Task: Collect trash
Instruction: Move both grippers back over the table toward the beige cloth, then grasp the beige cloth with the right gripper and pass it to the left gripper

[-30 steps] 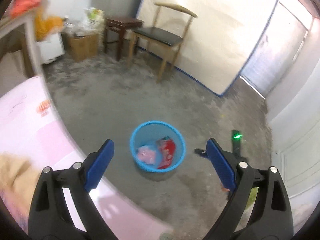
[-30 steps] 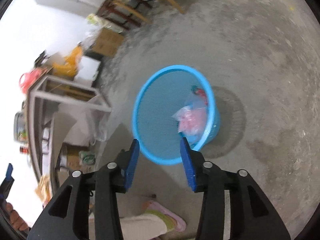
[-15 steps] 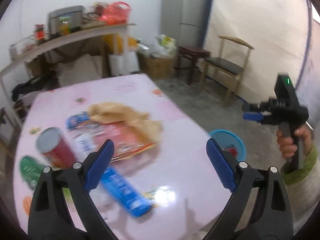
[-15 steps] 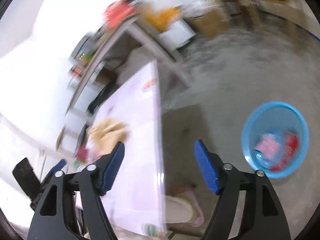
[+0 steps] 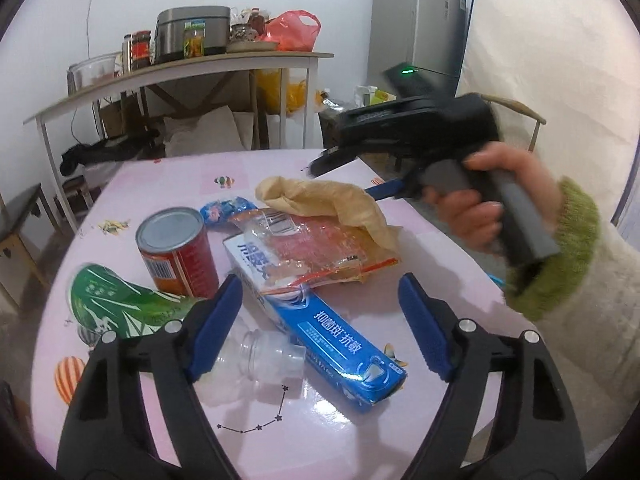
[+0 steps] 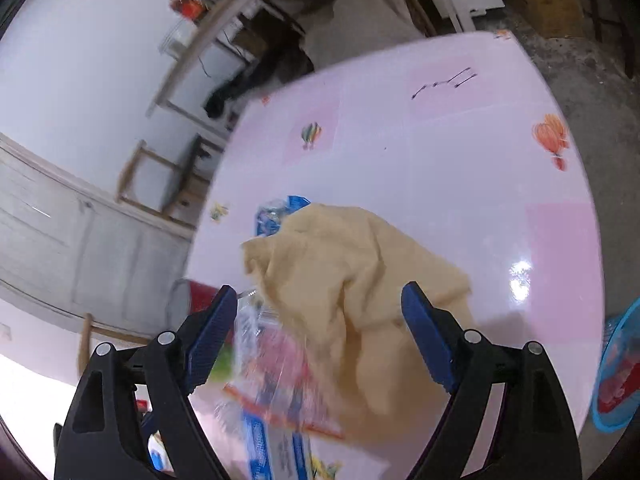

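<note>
Toothpaste box [image 5: 320,320] half under clear wrapper [image 5: 316,248].

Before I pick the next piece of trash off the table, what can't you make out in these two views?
- Left wrist view: clear bottle, body hidden behind the left gripper.
- Left wrist view: blue box, far end covered by the plastic bag.
- Right wrist view: red can and bag blurred.
- Right wrist view: blue basket cut off by the picture's edge.

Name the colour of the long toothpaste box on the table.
Blue and white toothpaste box, clearest in the left wrist view.
</note>
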Available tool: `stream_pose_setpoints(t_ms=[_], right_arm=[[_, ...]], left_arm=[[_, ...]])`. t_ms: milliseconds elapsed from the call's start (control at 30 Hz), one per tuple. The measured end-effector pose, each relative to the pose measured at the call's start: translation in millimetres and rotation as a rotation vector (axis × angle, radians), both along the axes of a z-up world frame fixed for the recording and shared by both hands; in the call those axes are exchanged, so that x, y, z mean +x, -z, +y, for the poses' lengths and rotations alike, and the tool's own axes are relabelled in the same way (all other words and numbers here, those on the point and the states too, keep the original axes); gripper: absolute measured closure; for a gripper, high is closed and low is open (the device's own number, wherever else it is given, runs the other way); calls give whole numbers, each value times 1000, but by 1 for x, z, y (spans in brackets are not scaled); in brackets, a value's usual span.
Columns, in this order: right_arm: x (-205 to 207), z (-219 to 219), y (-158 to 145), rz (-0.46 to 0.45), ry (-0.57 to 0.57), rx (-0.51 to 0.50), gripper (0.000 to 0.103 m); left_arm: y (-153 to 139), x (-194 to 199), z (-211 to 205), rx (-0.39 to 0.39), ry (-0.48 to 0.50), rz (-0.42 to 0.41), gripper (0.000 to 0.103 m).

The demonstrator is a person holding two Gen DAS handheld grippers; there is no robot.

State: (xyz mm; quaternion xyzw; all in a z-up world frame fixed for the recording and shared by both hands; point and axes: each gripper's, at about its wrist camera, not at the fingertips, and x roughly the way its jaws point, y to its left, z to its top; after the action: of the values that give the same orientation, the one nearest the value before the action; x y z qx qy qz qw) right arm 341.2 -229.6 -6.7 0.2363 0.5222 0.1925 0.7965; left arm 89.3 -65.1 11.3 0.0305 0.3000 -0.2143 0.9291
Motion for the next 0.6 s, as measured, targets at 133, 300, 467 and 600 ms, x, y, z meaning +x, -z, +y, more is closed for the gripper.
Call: stream_pose_setpoints(t_ms=[133, 300, 467, 600], right_arm=[[8, 5, 11, 34, 11, -59, 37], [6, -13, 20, 72, 68, 4, 82], [-11, -42, 19, 34, 160, 55, 96], [-36, -74, 15, 1, 241, 127, 97]], left_arm=[[4, 4, 4, -19, 13, -5, 29], [7, 5, 10, -40, 30, -9, 31], [10, 9, 15, -44, 26, 9, 37], [10, 8, 16, -47, 18, 18, 42]])
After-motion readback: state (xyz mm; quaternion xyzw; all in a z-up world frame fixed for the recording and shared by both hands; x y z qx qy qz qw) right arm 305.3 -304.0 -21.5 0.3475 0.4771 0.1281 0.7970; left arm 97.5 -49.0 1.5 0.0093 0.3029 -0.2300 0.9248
